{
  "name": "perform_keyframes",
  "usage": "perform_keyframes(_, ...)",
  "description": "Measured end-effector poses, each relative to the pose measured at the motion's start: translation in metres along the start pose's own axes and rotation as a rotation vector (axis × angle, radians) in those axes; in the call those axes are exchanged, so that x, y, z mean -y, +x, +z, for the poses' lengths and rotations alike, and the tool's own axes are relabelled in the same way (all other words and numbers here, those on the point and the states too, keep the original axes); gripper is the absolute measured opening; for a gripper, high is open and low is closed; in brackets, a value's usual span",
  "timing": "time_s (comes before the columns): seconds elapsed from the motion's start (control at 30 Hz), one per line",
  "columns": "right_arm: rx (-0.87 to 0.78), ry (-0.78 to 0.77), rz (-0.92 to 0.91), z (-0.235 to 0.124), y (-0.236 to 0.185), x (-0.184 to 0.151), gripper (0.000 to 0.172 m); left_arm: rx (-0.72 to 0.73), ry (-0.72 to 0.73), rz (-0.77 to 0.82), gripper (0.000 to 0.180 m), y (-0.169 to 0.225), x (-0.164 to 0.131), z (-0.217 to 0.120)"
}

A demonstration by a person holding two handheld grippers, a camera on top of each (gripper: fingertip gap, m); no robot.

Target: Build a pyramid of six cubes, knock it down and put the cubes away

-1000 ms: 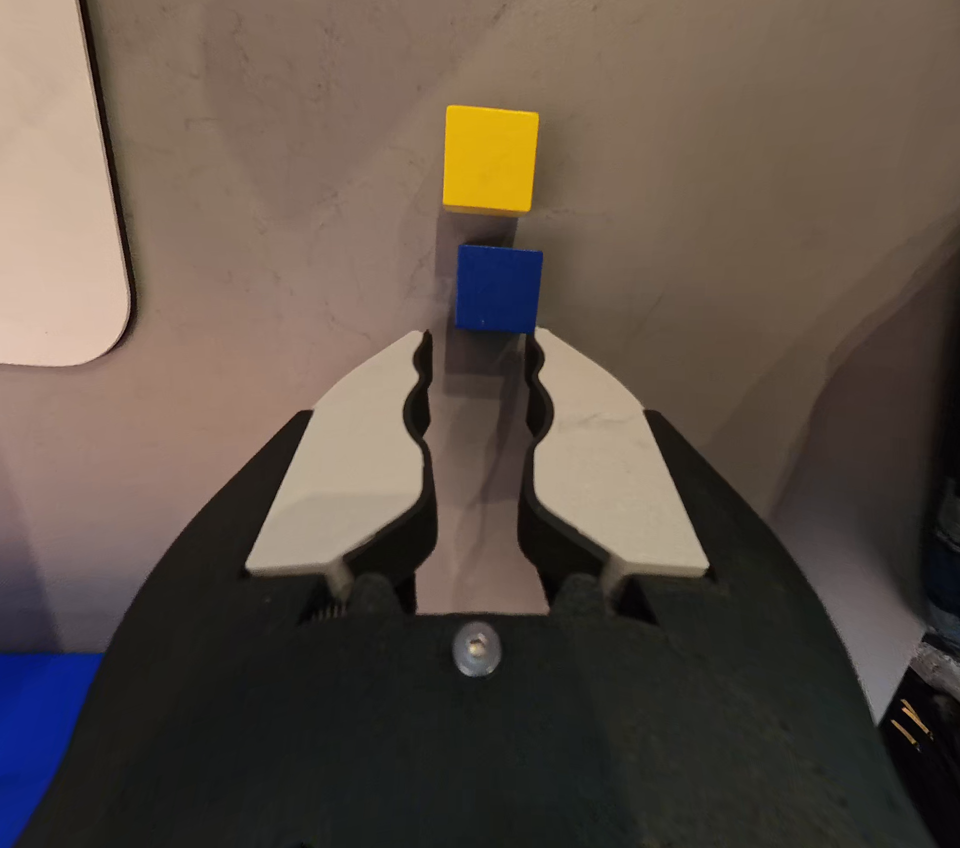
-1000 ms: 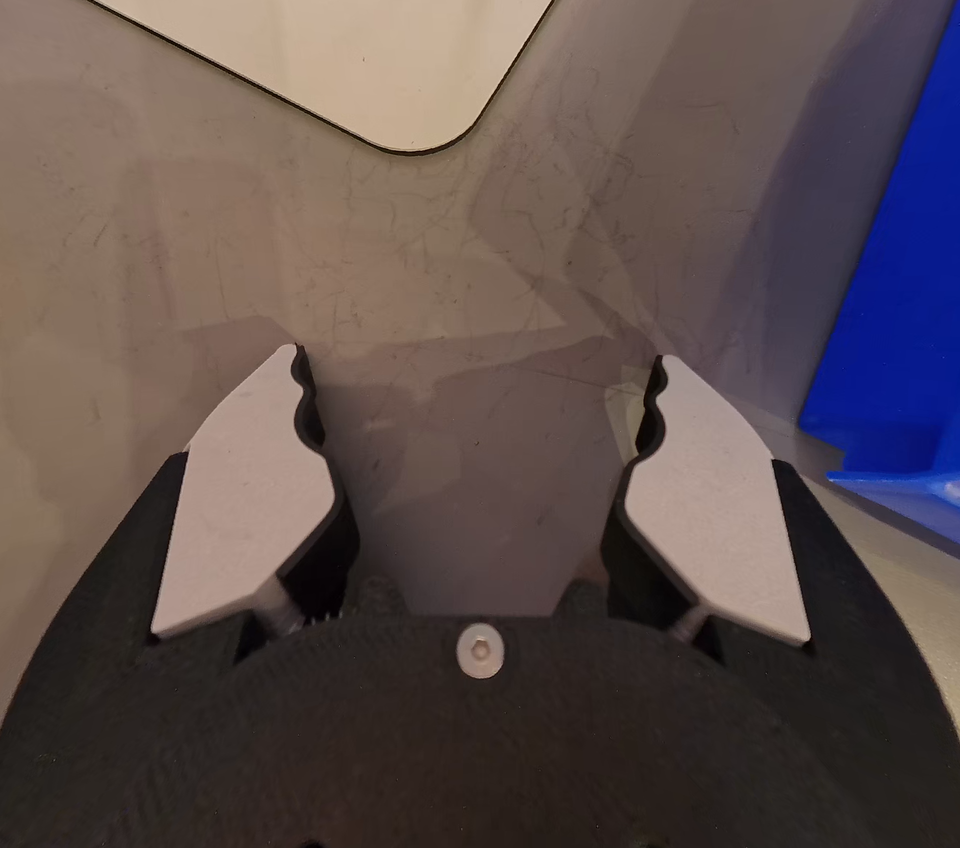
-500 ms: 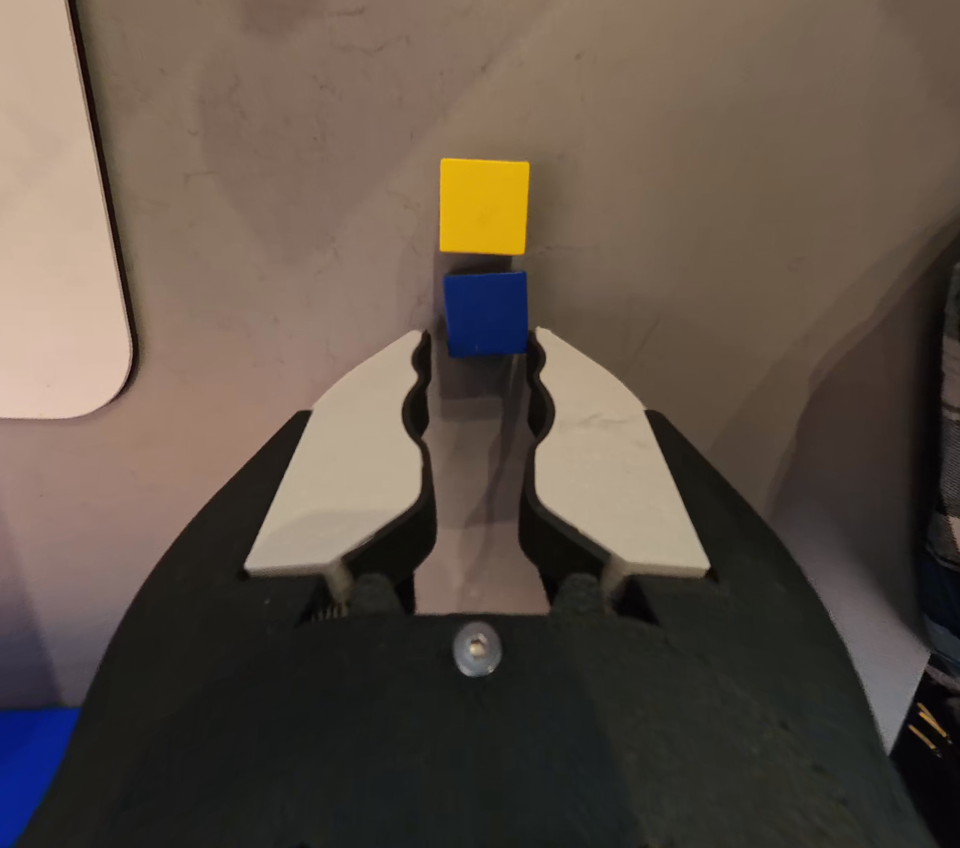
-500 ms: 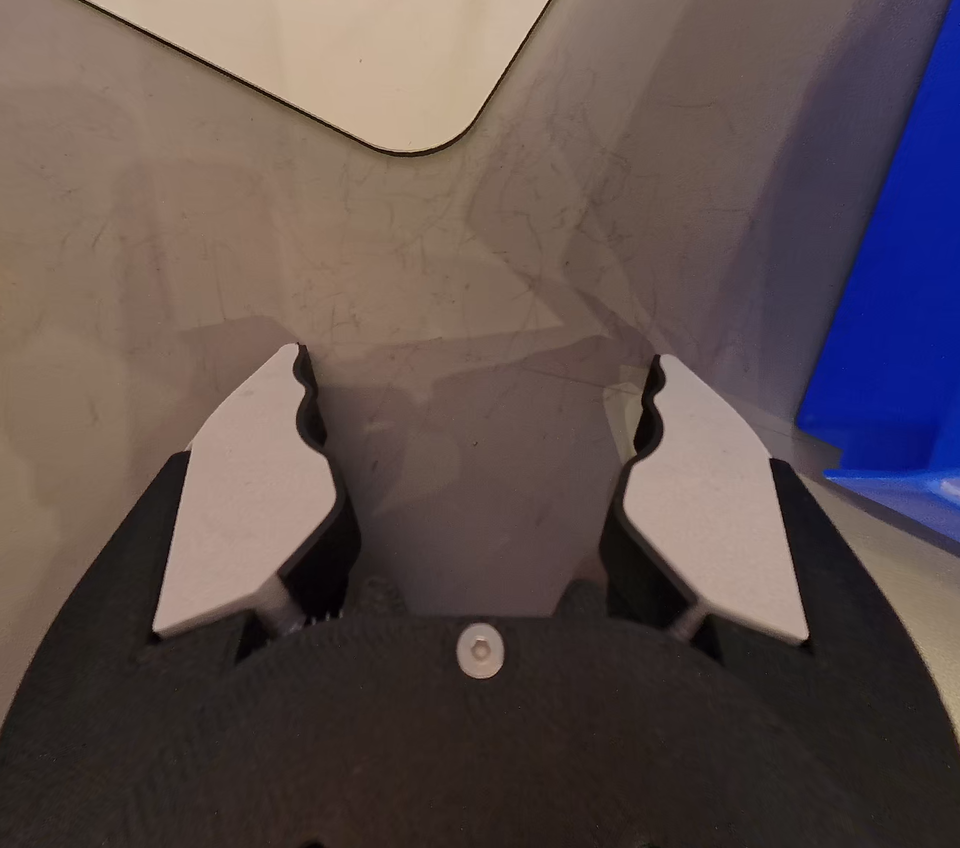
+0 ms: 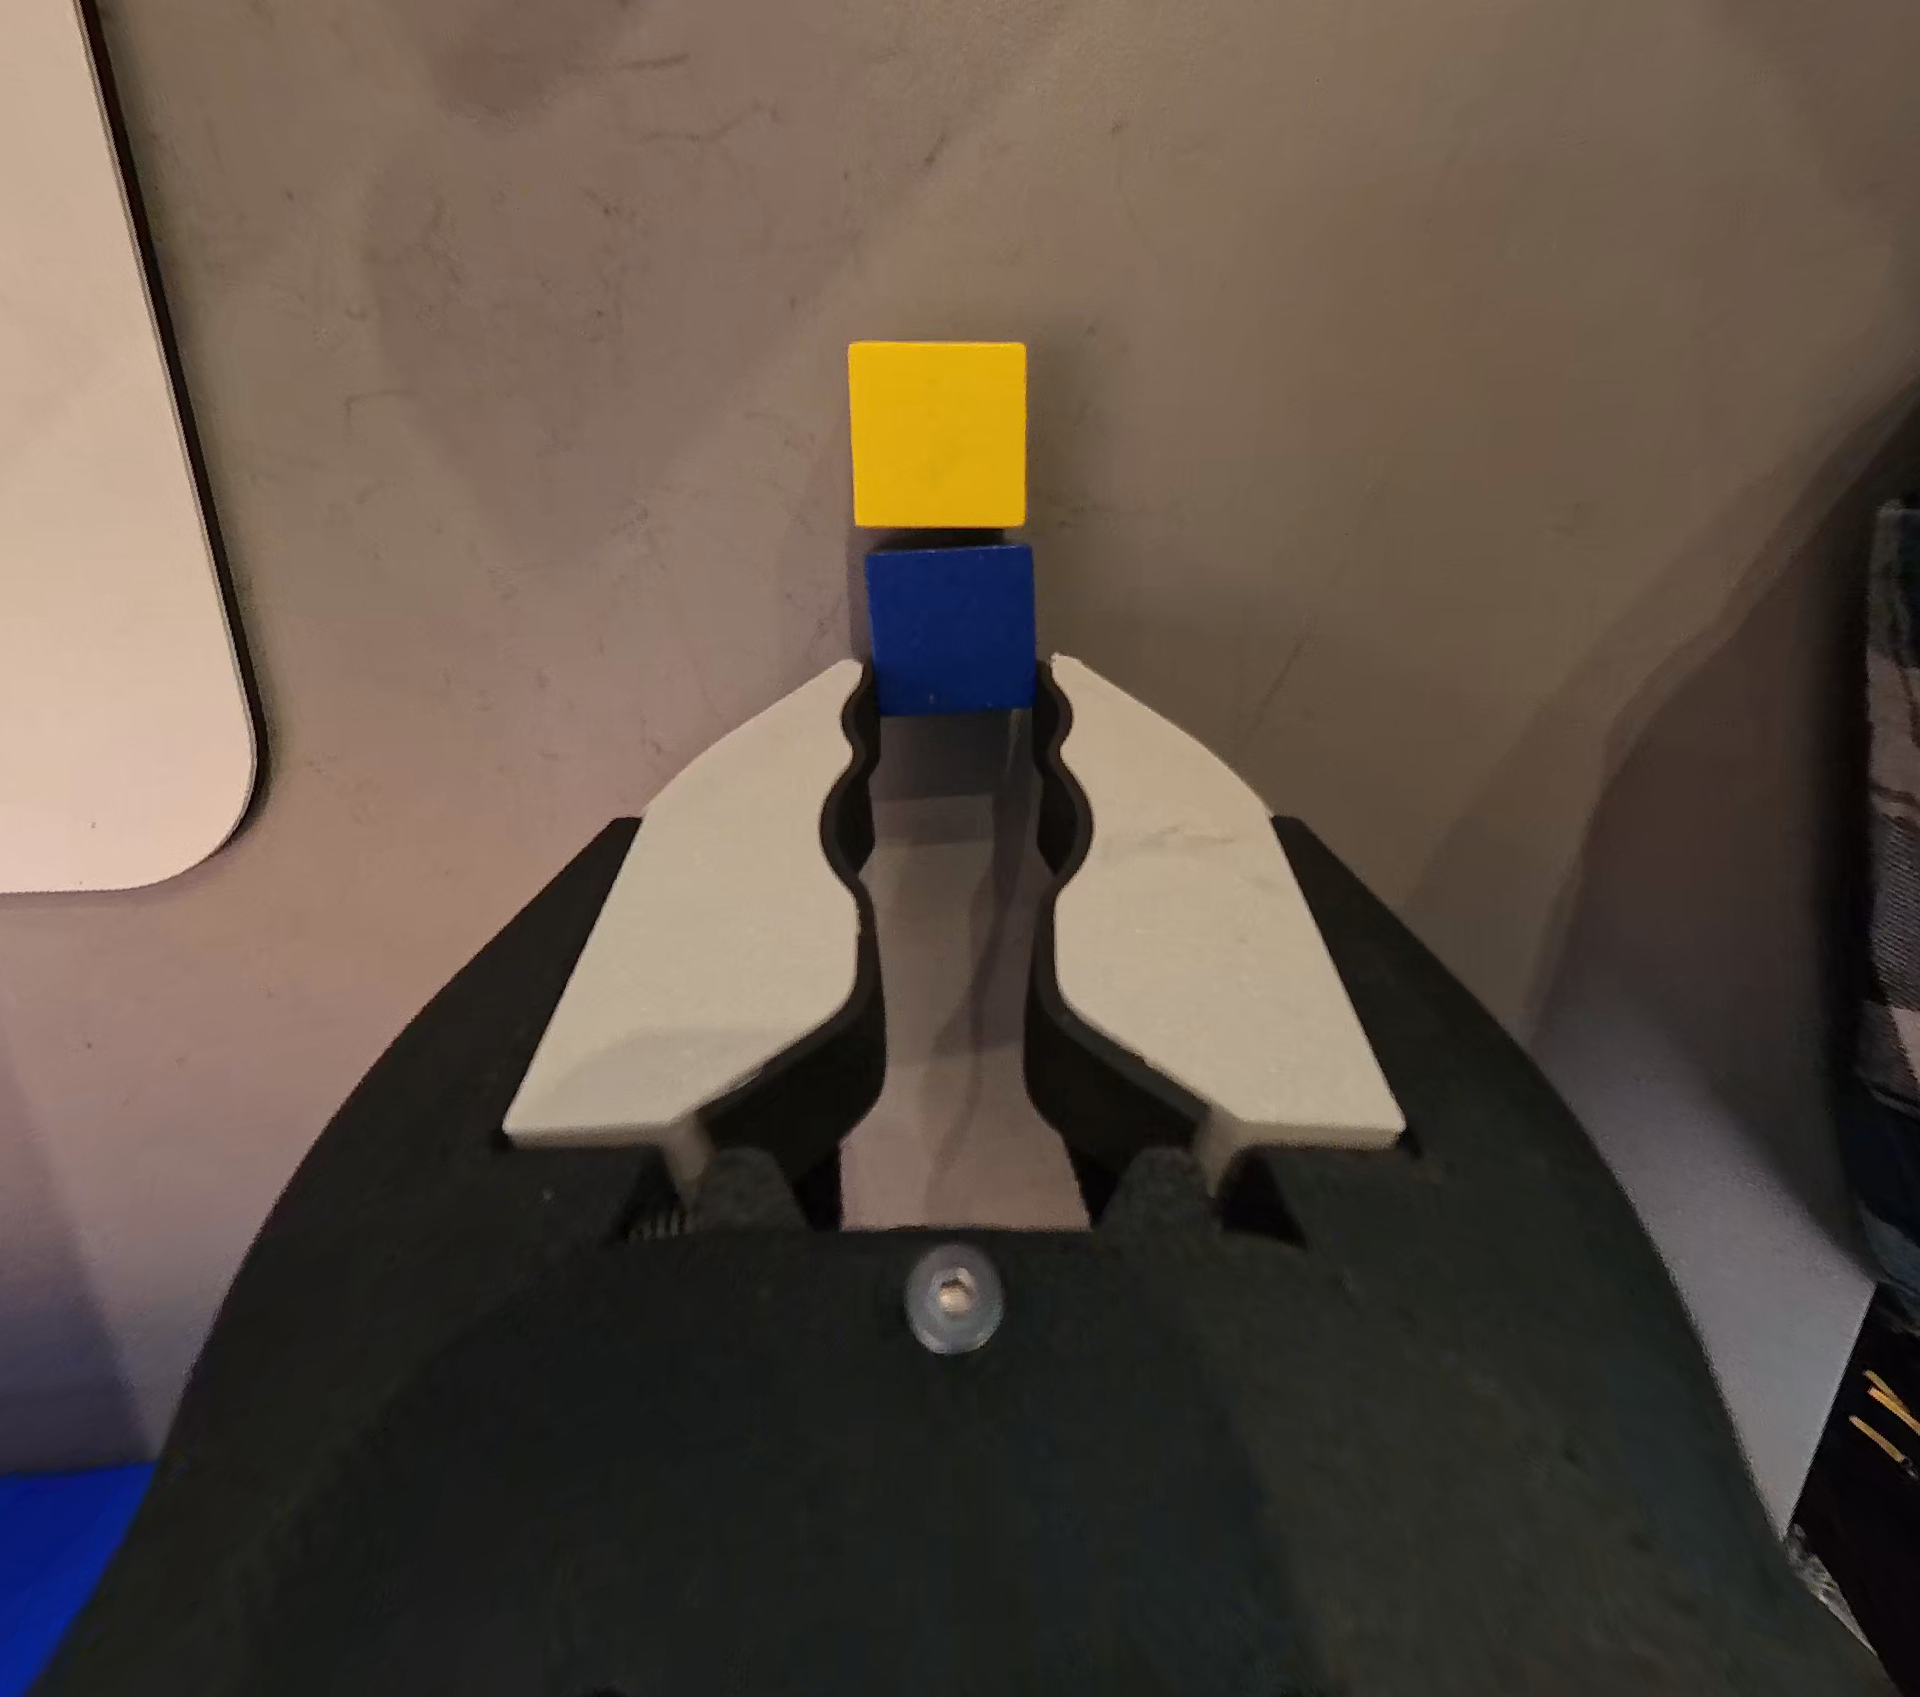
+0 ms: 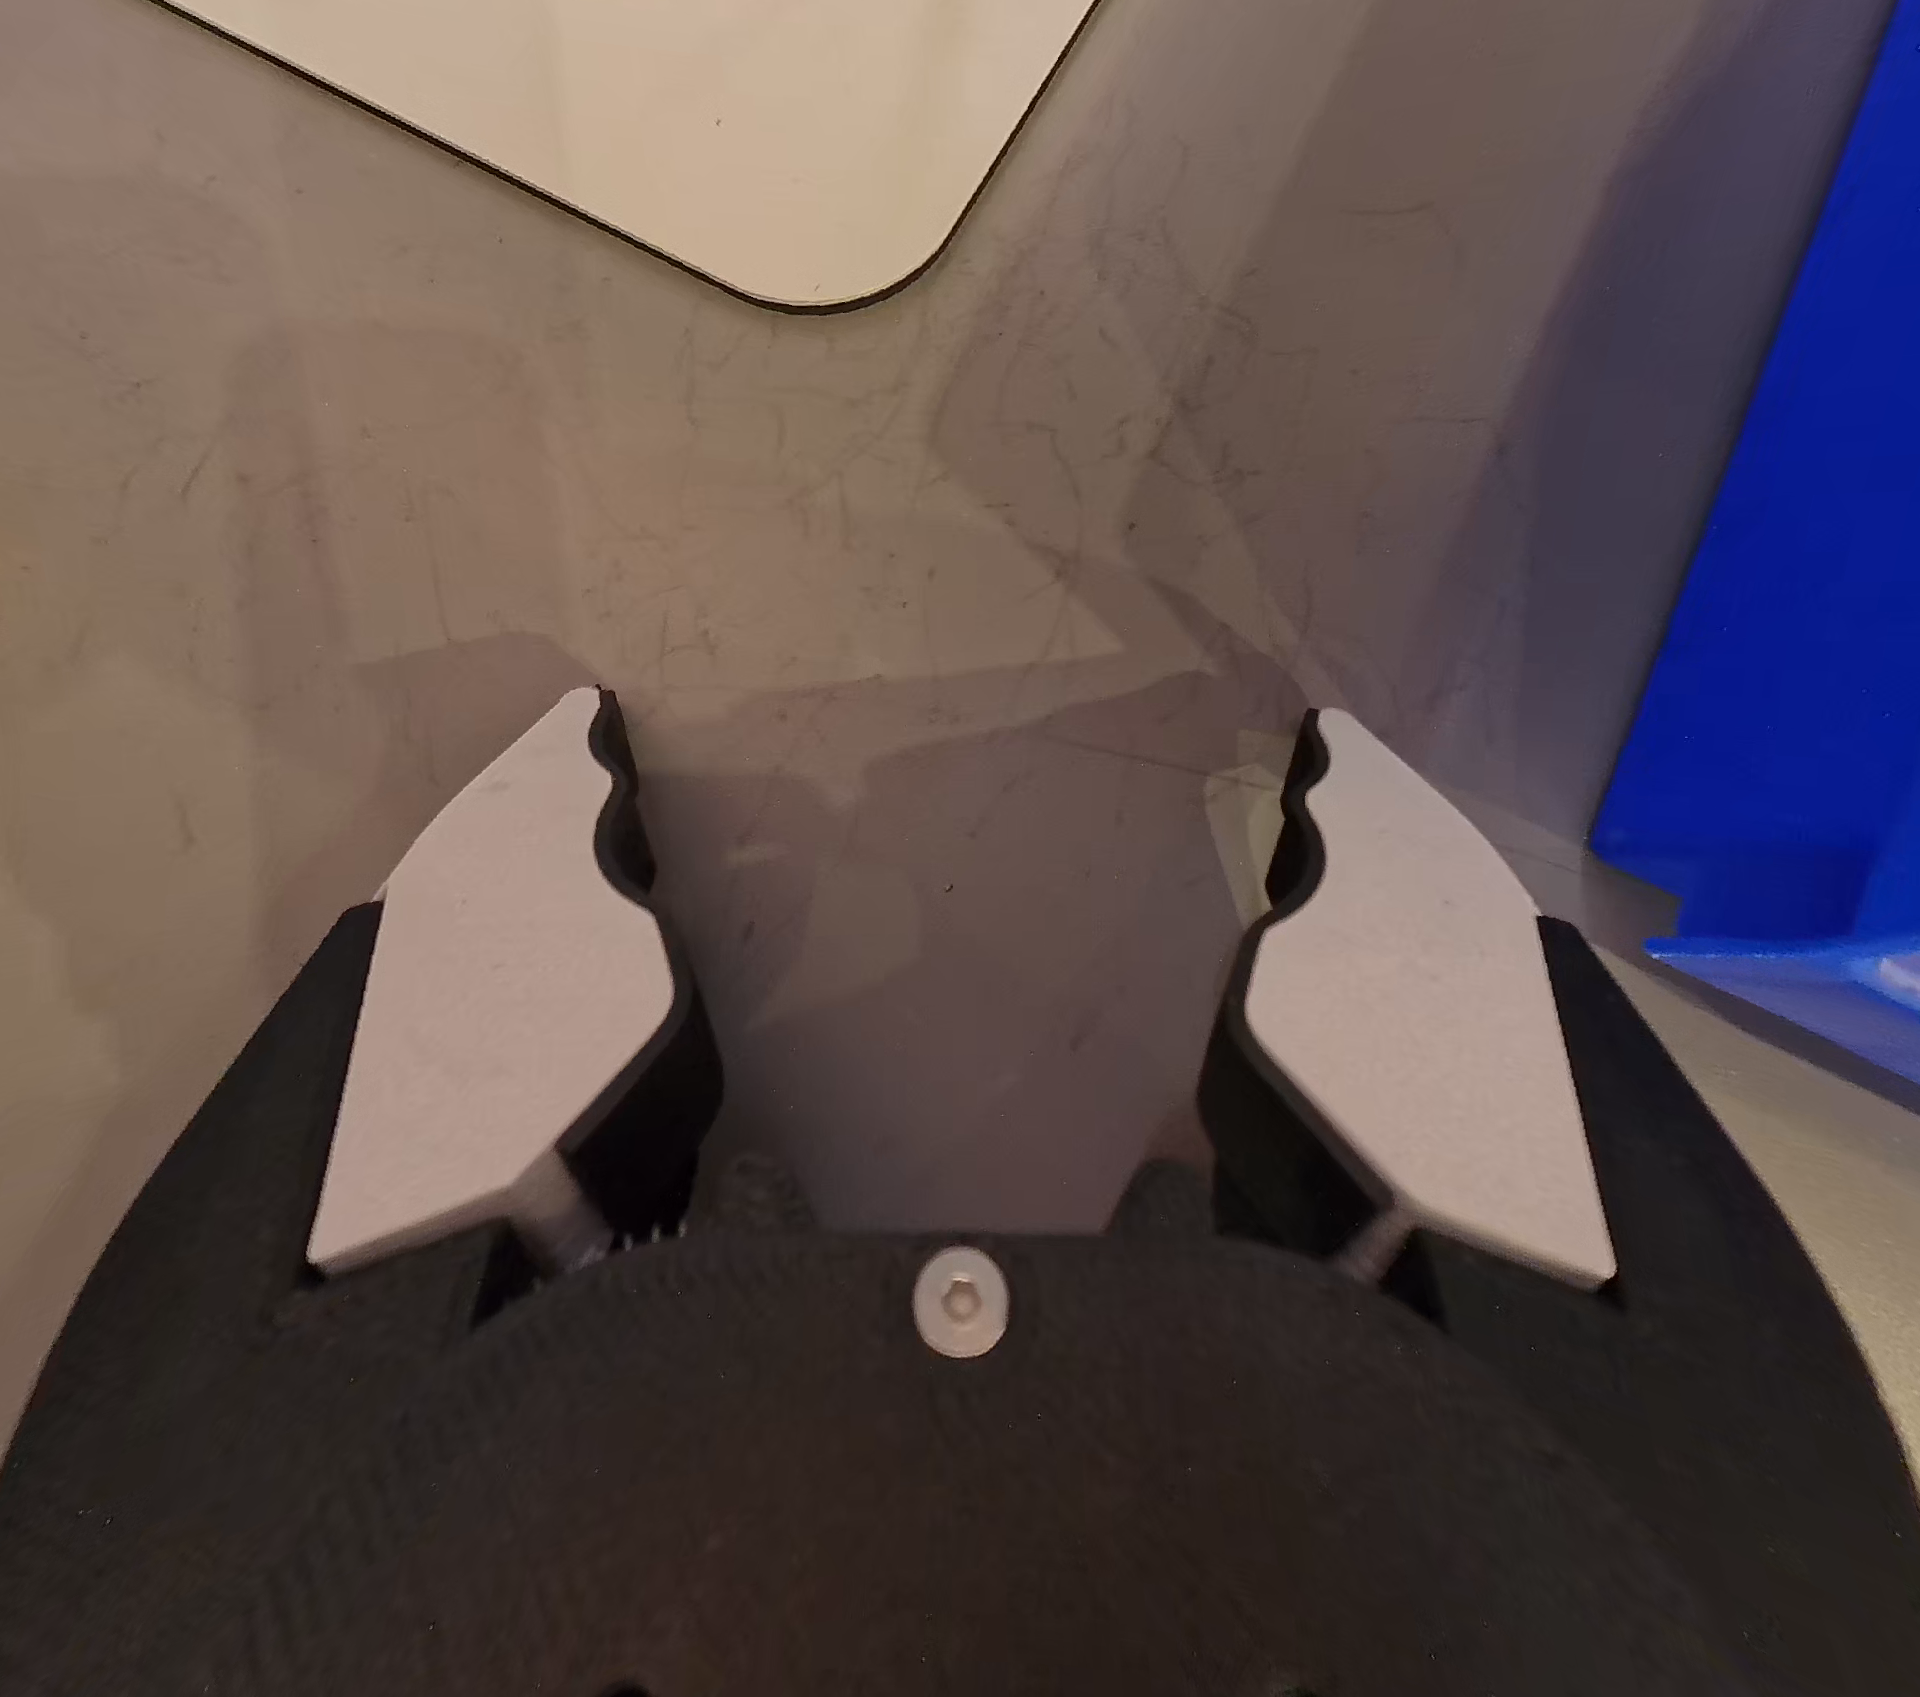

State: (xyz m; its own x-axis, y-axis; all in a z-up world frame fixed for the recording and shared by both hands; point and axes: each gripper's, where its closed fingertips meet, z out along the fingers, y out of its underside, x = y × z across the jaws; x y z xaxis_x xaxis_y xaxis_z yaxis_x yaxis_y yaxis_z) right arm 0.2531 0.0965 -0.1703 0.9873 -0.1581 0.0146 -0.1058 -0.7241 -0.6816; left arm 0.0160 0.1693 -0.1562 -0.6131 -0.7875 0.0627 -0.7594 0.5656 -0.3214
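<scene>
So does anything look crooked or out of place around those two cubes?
Slightly. The blue cube sits a little to the right of the yellow cube beyond it, so their edges do not line up. The left claw has its tips at the blue cube's near corners. Nothing looks spilled or damaged.

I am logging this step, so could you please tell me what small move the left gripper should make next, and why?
Probably lift the blue cube slightly: the left gripper looks closed on its near end, and the yellow cube lies just beyond it.
</scene>
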Motion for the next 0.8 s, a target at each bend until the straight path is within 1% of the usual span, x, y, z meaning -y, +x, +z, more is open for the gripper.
perform_keyframes(0.8, -0.001, 0.0, 0.001, 0.0003, -0.0004, 0.0003, 0.118, -0.021, 0.002, 0.014, 0.027, 0.0002, 0.0025, 0.0024)
